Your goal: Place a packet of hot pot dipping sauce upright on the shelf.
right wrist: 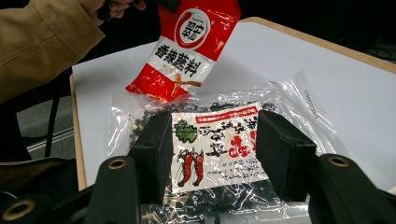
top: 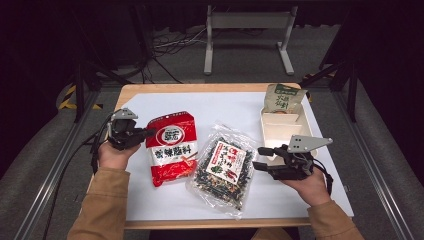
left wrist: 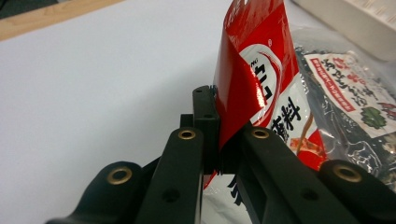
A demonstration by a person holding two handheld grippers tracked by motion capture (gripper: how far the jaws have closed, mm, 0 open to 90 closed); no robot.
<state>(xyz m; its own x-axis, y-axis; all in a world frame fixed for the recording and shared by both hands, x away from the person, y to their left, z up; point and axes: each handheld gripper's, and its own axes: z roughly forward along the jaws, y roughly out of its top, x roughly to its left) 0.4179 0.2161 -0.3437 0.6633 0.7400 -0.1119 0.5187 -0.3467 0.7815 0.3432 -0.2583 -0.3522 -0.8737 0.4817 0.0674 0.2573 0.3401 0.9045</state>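
Note:
A red and white snack bag (top: 171, 147) hangs tilted above the white table cover, its top left corner pinched in my left gripper (top: 148, 133). In the left gripper view the jaws of this gripper (left wrist: 218, 140) are shut on the red bag (left wrist: 254, 79) by its edge. A clear bag of dark dried food with a white label (top: 223, 169) lies flat mid-table. My right gripper (top: 259, 158) stands open just right of it, nothing between its fingers. In the right gripper view the clear bag (right wrist: 219, 140) lies beyond this open gripper (right wrist: 214, 140), and the red bag (right wrist: 187, 51) hangs above the table.
A beige divided tray (top: 281, 131) sits at the right rear of the table, with a tan and green pouch (top: 283, 98) leaning at its far end. The white cover (top: 165, 200) spans the wooden table. A metal stand is on the floor beyond.

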